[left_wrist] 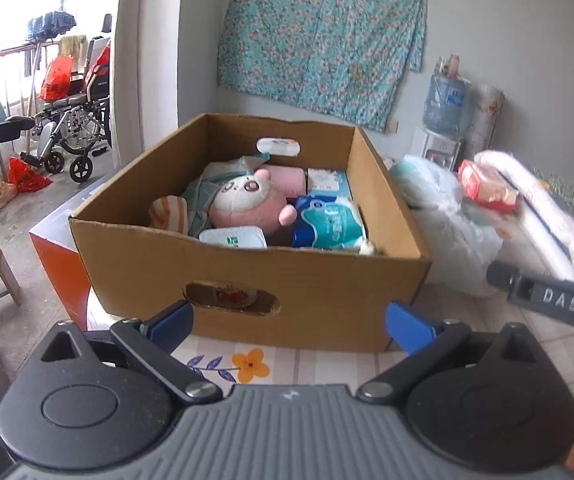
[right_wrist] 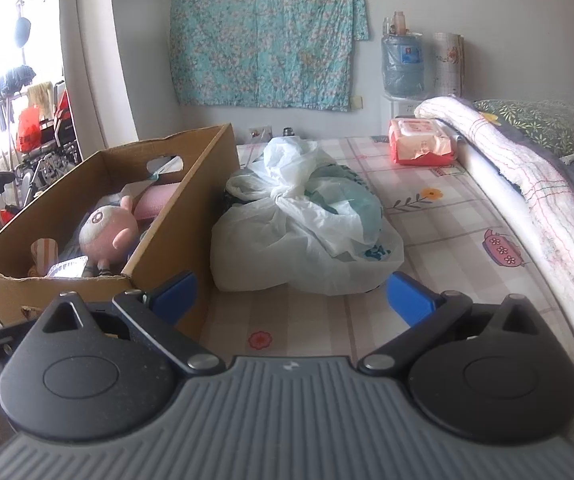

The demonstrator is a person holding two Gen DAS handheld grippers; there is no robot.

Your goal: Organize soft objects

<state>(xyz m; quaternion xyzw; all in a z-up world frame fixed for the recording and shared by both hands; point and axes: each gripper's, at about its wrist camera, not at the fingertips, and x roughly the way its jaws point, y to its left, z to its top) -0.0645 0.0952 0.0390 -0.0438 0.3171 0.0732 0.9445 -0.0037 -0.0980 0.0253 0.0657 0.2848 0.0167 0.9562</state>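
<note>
The box (left_wrist: 247, 276) sits on the bed (right_wrist: 447, 224), already holding a pink plush (left_wrist: 247, 204), a blue tissue pack (left_wrist: 327, 220), a pink roll (left_wrist: 287, 180) and other packs. Just beside its right wall lies a knotted white bag (right_wrist: 299, 232), stuffed with something soft; it looks like the next thing to go in. Farther back, near the folded blanket (right_wrist: 527, 168), lies a red wipes pack (right_wrist: 421, 144).

Both tongs stand wide and empty: the left tongs (left_wrist: 287, 320) face the box's near wall, the right tongs (right_wrist: 291, 296) face the bag.

Risks, as I judge them: the box is nearly full, so the bulky bag may perch on the plush and roll out. Thin plastic could tear or slip if pinched by a loose fold instead of the knot. Pushing the box on the soft bed could tip it.
</note>
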